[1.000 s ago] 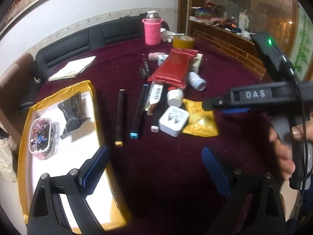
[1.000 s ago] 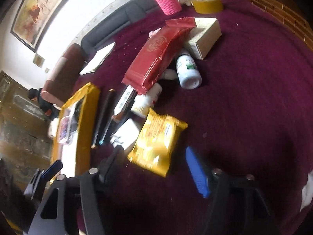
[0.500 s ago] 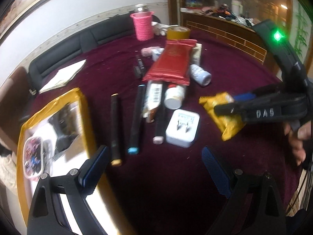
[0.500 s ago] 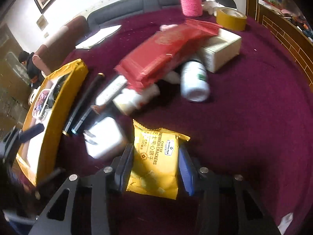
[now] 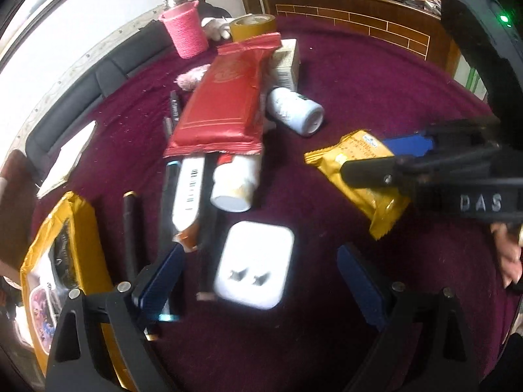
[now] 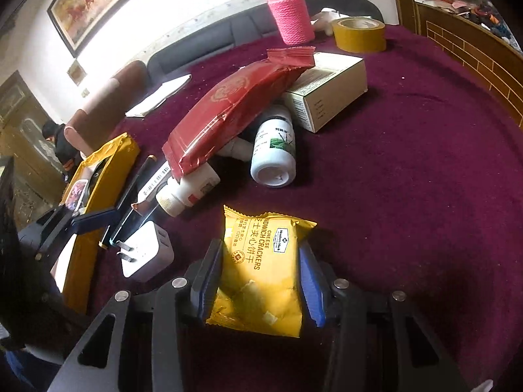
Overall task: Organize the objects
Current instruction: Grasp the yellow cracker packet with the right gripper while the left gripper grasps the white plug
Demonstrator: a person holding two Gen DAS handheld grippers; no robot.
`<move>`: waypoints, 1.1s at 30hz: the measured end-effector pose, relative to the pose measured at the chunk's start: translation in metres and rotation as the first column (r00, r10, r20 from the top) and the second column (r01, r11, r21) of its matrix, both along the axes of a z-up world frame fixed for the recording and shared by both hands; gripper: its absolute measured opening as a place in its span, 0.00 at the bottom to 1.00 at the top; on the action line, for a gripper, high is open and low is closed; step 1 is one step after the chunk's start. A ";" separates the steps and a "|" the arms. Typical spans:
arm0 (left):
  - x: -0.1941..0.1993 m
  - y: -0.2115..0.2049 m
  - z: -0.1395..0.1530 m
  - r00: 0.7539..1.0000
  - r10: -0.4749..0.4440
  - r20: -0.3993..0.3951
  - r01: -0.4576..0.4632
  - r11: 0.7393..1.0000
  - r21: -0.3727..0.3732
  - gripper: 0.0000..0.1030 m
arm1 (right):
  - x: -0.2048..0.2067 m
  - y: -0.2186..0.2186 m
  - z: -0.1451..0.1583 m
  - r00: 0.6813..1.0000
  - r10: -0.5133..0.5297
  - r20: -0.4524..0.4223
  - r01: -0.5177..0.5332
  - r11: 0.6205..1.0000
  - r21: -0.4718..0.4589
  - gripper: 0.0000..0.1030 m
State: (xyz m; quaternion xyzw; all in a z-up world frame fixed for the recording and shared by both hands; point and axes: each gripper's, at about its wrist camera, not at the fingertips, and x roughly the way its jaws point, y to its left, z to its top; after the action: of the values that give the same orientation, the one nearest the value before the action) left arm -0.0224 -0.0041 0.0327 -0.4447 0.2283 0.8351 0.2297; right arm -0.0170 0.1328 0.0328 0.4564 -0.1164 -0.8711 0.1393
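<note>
Bare maroon bench (image 6: 425, 196) to the right, open for passage. Leftward blocked by white charger (image 6: 147, 254), pens (image 5: 130, 228), two white bottles (image 6: 274, 150), red packet (image 6: 228, 111), with yellow tray (image 6: 101, 176) beyond.

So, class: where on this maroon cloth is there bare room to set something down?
Bare maroon cloth lies right of the white pill bottle and cream carton. Crowded: between the red foil packet, white charger and yellow-edged tray.
</note>
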 end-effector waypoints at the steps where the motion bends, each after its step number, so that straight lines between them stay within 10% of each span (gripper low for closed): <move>1: -0.001 0.003 -0.003 1.000 0.000 0.006 0.000 1.000 -0.002 0.85 | 0.000 0.000 0.000 1.000 0.003 -0.002 -0.003 1.000 -0.005 0.48; 17: 0.000 0.013 -0.010 0.999 0.044 -0.012 -0.043 0.998 0.039 0.74 | 0.003 -0.005 -0.003 0.999 0.035 -0.024 -0.034 0.999 0.038 0.49; 24: -0.002 -0.009 -0.004 0.995 0.095 0.026 -0.097 0.990 0.099 0.38 | 0.002 -0.009 -0.001 0.999 0.037 -0.004 -0.036 0.997 0.062 0.49; 29: 0.006 -0.022 -0.011 0.994 0.087 0.065 -0.095 0.987 0.127 0.42 | 0.007 -0.013 0.001 0.999 0.052 0.007 -0.053 0.995 0.089 0.49; 33: 0.003 -0.022 -0.008 0.994 0.095 0.055 -0.101 0.986 0.133 0.69 | 0.011 -0.018 0.001 0.999 0.054 -0.005 -0.053 0.992 0.118 0.51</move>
State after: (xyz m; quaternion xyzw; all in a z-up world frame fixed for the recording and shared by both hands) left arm -0.0196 -0.0263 0.0244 -0.4589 0.1431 0.8479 0.2237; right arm -0.0058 0.1149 0.0336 0.4632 -0.0518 -0.8743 0.1356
